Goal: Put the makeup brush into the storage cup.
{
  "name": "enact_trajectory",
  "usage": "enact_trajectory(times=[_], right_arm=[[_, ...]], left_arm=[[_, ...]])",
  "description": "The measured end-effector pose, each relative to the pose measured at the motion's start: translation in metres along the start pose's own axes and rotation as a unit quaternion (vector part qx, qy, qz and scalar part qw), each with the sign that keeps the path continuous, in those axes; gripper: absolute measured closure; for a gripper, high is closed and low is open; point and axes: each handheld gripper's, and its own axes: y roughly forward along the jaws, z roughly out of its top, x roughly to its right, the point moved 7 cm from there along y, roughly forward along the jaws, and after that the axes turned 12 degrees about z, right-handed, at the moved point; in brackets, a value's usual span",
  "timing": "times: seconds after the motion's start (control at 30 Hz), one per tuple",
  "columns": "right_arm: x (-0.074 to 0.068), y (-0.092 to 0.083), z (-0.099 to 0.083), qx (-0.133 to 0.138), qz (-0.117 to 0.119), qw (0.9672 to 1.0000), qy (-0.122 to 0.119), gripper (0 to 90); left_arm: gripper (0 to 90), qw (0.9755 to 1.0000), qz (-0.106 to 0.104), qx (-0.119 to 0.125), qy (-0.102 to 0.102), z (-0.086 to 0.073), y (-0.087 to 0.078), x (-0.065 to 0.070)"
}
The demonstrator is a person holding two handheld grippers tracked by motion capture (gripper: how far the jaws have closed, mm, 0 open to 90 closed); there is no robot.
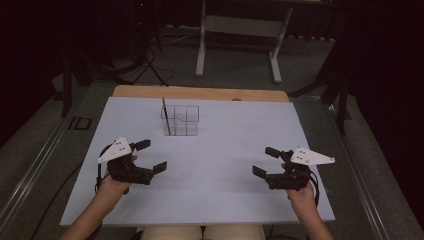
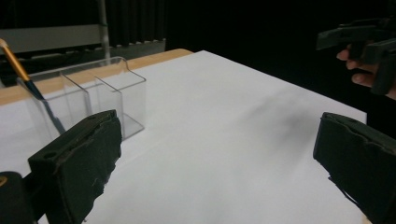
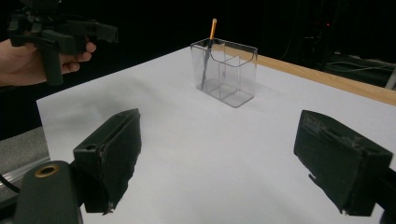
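The left gripper (image 1: pixel 151 156) hovers over the white table sheet (image 1: pixel 210 165) with its jaws spread wide and nothing between them; the right gripper (image 1: pixel 263 161), well apart from it across the sheet, is likewise gaping and empty. Ahead of both, nearer the left gripper, stands a clear plastic organizer (image 1: pixel 181 121) with several compartments. A brush with an orange-gold handle (image 1: pixel 165 116) leans upright in its compartment on the left gripper's side.
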Motion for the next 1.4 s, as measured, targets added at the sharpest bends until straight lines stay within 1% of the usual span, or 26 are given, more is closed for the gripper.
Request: enact_trajectory(times=[0.03,0.1,0.43,0.57,0.63,0.73,0.8,0.9,0.97,1.03,1.07,1.2,1.4], right_arm=[[0.000,0.000,0.000,0.000,0.000,1.0000,0.000,15.2],[0.000,0.000,0.000,0.000,0.000,1.0000,-0.001,15.2],[-0.001,0.001,-0.001,-0.002,0.000,1.0000,-0.003,15.2],[-0.001,0.001,-0.002,-0.003,0.000,1.0000,-0.003,15.2],[-0.001,0.001,-0.002,-0.005,0.000,1.0000,-0.004,15.1],[-0.001,0.001,-0.003,-0.006,-0.001,1.0000,-0.003,15.2],[-0.002,0.001,-0.003,-0.008,-0.001,0.9999,-0.006,15.2],[-0.002,0.001,-0.004,-0.010,0.000,0.9999,-0.008,15.1],[-0.002,0.001,-0.006,-0.013,0.000,0.9999,-0.010,15.2],[-0.002,0.002,-0.006,-0.014,0.000,0.9998,-0.010,15.2],[-0.002,0.002,-0.007,-0.016,-0.001,0.9998,-0.010,15.2],[-0.002,0.002,-0.009,-0.017,0.000,0.9998,-0.011,15.2],[-0.001,0.003,-0.014,-0.026,-0.002,0.9996,-0.011,15.2]], left_arm=[[2.1,1.0000,-0.001,0.001,-0.001,-0.001,0.000,0.001],[2.1,1.0000,0.001,0.000,0.005,-0.004,-0.001,0.003],[2.0,0.9999,-0.012,-0.004,0.000,-0.017,-0.002,0.013],[2.0,0.9999,-0.012,-0.008,0.002,-0.022,-0.002,0.015],[2.1,0.9998,-0.012,-0.012,0.007,-0.024,-0.001,0.016],[2.1,0.9998,-0.019,-0.011,0.002,-0.027,0.000,0.017],[2.1,0.9997,-0.020,-0.012,0.003,-0.030,0.001,0.017],[2.0,0.9996,-0.016,-0.017,0.013,-0.036,0.003,0.017],[2.0,0.9995,-0.020,-0.019,0.014,-0.038,0.004,0.018],[2.1,0.9995,-0.020,-0.017,0.017,-0.038,0.004,0.018],[2.1,0.9994,-0.022,-0.016,0.022,-0.039,0.005,0.019],[2.1,0.9992,-0.023,-0.014,0.030,-0.041,0.005,0.020],[2.1,0.9992,-0.025,-0.012,0.028,-0.043,0.005,0.021]])
